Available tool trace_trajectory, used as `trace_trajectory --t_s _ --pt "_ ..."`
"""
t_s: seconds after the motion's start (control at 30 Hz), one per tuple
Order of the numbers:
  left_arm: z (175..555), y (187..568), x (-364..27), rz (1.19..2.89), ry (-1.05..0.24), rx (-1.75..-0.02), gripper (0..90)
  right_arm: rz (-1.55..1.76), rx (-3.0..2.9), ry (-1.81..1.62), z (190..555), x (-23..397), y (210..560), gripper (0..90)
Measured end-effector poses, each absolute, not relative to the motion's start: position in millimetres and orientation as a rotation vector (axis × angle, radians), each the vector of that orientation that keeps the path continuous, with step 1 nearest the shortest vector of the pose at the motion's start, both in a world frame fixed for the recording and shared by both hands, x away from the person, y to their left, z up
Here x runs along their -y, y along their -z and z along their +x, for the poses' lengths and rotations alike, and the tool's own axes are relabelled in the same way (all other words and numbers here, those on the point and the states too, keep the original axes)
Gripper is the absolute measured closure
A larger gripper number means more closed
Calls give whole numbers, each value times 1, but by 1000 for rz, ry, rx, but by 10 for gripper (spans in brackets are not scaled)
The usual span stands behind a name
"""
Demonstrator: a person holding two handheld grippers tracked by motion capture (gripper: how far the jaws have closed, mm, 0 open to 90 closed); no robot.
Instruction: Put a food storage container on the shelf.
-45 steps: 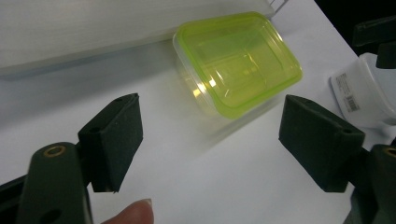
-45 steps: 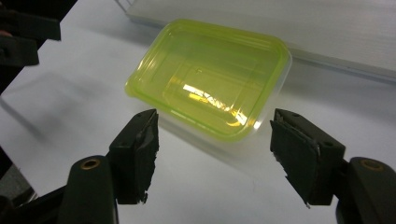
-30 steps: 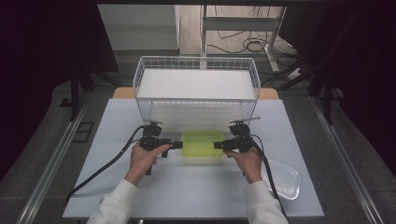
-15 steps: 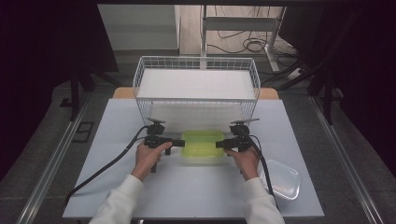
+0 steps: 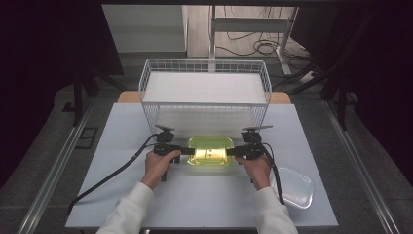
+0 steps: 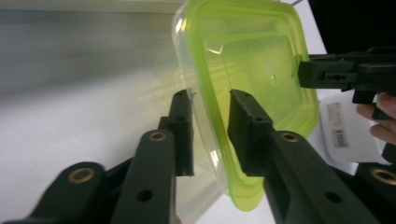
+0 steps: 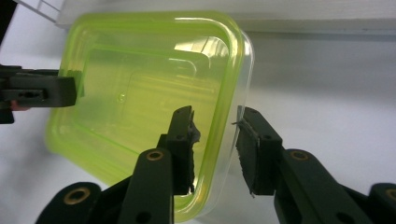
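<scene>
A clear container with a lime-green lid [image 5: 209, 150] sits at the middle of the white table [image 5: 126, 146], held between both grippers. My left gripper [image 5: 191, 150] pinches its left rim, and my right gripper [image 5: 230, 151] pinches its right rim. In the left gripper view the jaws [image 6: 210, 112] straddle the lid's edge [image 6: 252, 60], with the right gripper [image 6: 303, 74] on the far rim. In the right gripper view the jaws [image 7: 215, 128] clamp the rim of the container [image 7: 140, 84], and the left gripper [image 7: 70, 91] grips the opposite side.
A white wire basket [image 5: 204, 105] stands just behind the container, its front wall close to the grippers. A clear plastic tub [image 5: 292, 187] lies near the table's front right corner. A black cable [image 5: 112, 175] trails off to the left.
Both grippers and the container between them have edged slightly toward the basket; the hold looks the same.
</scene>
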State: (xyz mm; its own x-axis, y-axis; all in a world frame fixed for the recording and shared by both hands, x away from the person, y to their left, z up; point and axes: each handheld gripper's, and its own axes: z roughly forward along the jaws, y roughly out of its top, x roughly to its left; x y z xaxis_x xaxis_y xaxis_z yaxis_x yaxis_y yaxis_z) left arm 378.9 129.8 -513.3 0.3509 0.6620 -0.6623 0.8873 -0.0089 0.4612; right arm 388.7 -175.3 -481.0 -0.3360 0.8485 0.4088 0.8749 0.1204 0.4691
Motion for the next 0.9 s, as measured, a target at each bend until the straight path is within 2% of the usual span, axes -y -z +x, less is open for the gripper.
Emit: trace_trajectory --t_s 0.2,0.9 --pt "372 508 -131 1764 284 -1347 784 -1754 2346 1052 381 178 475 742" --pt "326 458 -143 1742 116 -1143 785 -1495 2426 1342 342 186 439 757"
